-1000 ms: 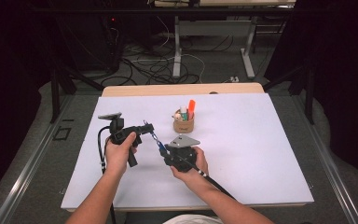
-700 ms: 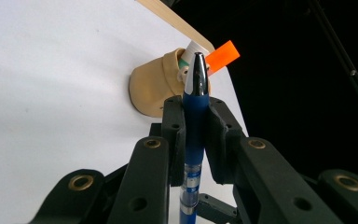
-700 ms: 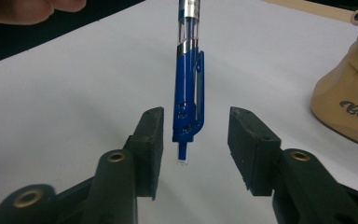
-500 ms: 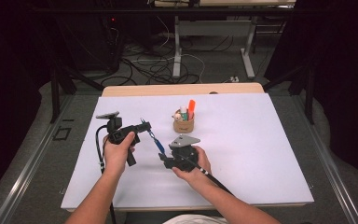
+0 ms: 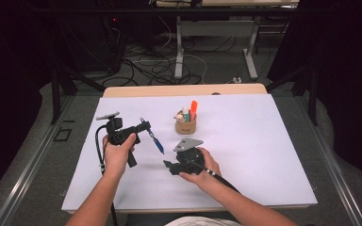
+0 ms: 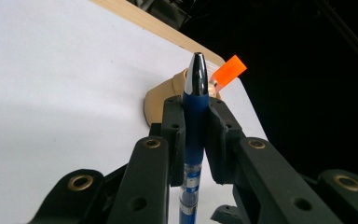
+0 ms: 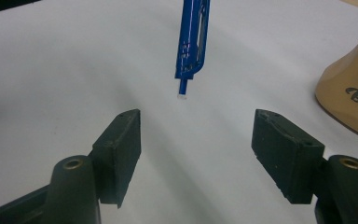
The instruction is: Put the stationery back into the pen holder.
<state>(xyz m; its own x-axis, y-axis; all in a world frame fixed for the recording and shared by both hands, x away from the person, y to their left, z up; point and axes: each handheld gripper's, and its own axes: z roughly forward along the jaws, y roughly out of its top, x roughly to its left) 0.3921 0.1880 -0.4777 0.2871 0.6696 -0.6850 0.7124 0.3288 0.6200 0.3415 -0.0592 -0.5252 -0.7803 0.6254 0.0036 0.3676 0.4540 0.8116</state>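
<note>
A blue pen (image 5: 156, 142) with a silver tip (image 6: 196, 70) is clamped between the pads of my left gripper (image 5: 143, 126), which is shut on its barrel (image 6: 195, 121) and holds it above the white table. The pen's clip end (image 7: 192, 42) hangs free in front of my right gripper (image 7: 196, 140). That gripper's jaws have just been opening and stand wide apart with nothing between them. In the high view my right gripper (image 5: 167, 165) sits low over the table, just below and right of the pen's lower end.
A tan pen cup (image 5: 185, 126) with an orange marker (image 5: 193, 109) and other pens stands mid-table behind the grippers, also in the left gripper view (image 6: 158, 102) and at the right (image 7: 349, 93). White sheet (image 5: 254, 141) covers the table. Cables lie on the floor beyond.
My right gripper has opened its jaws and drawn slightly away from the pen's lower end. The left gripper and the pen have stayed in place.
</note>
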